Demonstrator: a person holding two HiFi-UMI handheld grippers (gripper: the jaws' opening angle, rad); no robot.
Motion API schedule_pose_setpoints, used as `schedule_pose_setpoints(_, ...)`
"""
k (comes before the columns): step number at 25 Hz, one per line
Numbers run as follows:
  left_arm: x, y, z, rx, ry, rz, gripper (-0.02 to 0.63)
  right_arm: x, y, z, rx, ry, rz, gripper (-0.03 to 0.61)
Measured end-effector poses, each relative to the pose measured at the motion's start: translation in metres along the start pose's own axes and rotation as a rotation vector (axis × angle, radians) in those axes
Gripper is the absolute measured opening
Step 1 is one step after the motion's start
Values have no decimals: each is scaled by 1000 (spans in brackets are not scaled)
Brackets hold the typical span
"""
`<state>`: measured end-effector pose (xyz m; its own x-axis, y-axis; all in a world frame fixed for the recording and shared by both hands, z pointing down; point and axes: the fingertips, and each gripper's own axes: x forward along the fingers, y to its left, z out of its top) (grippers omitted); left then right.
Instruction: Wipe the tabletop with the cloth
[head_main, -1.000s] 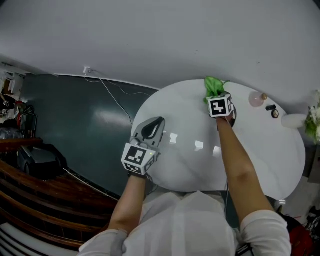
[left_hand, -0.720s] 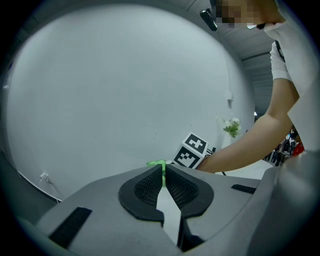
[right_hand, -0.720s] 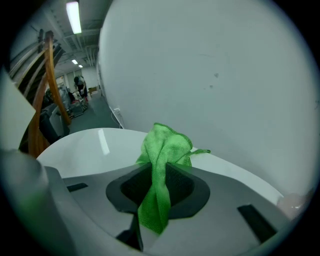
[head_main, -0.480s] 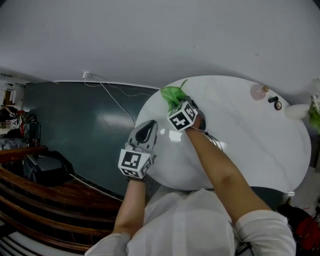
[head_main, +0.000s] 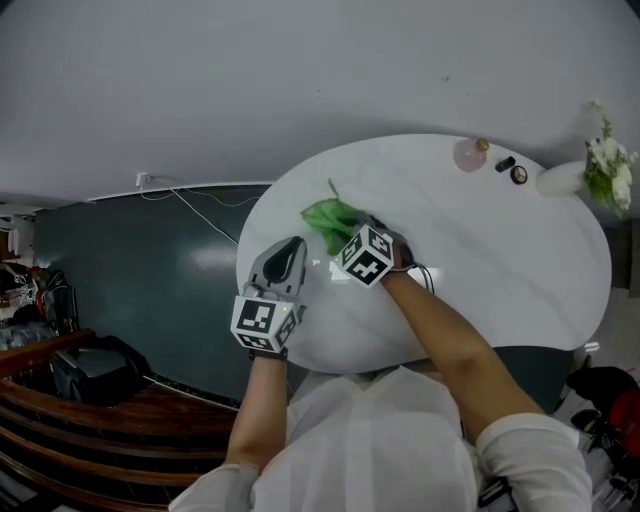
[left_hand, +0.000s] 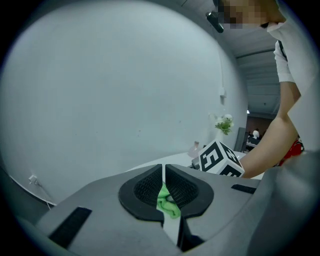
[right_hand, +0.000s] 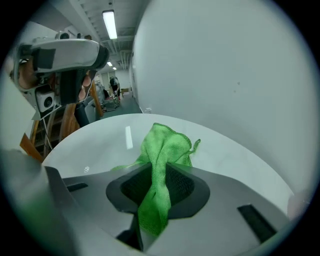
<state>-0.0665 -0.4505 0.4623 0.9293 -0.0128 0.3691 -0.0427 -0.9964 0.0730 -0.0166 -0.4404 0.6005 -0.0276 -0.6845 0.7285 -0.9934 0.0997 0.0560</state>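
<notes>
Head view: a round white worktop (head_main: 480, 250) is in the middle, and a person's two arms reach over it.
Cloth: the green cloth (head_main: 325, 218) sits bunched up on the worktop, near its left edge.
Right gripper: the right gripper (head_main: 347, 235) has its jaws squeezed tight on the cloth (in the right gripper view, a green strip is pinched between the black pads and the rest lies on the white top).
Left gripper: the left gripper (head_main: 292, 245) is at the left edge of the worktop, just beside the cloth. Its jaws are pressed together with only a thin slit between them, and they hold nothing.
Back edge: a small pink bottle (head_main: 470, 154) and white flowers (head_main: 606, 160) are there, well apart from the cloth.
</notes>
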Motion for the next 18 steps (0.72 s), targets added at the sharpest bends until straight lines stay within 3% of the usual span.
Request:
schedule_pose_setpoints(10, 58, -79, 14, 48, 12, -146, 32, -116, -122, -144, 294, 56, -277, 77)
schedule_pose_setpoints(18, 86, -130, 23, 69, 19, -200, 32, -228, -189, -276, 567, 108, -513, 77)
